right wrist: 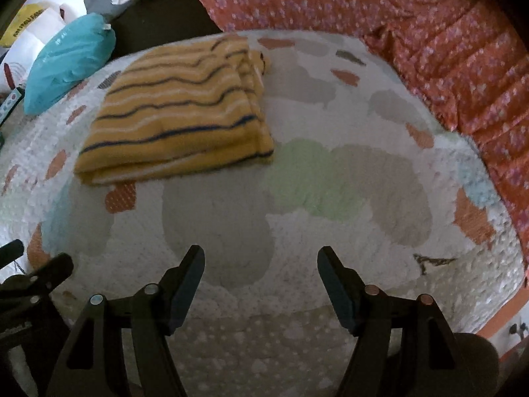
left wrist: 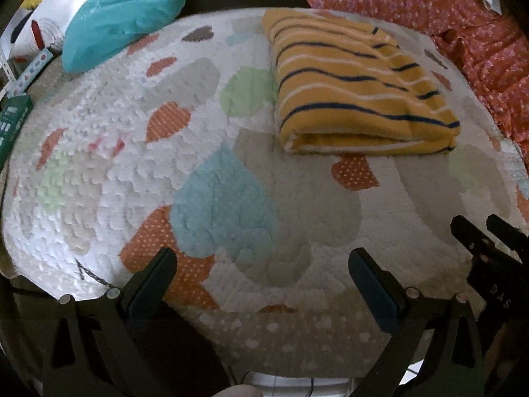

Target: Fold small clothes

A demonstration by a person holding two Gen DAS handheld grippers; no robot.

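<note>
A yellow garment with navy and white stripes (left wrist: 360, 82) lies folded into a rectangle on the heart-patterned quilt (left wrist: 109, 139). It also shows in the right wrist view (right wrist: 178, 112), at upper left. My left gripper (left wrist: 261, 264) is open and empty, low over the quilt, well short of the garment. My right gripper (right wrist: 261, 261) is open and empty, also back from the garment. The right gripper's fingers (left wrist: 479, 241) show at the right edge of the left wrist view. The left gripper's fingers (right wrist: 49, 268) show at the left edge of the right wrist view.
An orange floral cloth (right wrist: 446, 53) is bunched along the far and right side of the quilt. A teal plastic bag (left wrist: 122, 13) and white and yellow packages (left wrist: 43, 16) sit at the far left. A green box (left wrist: 13, 122) stands at the left edge.
</note>
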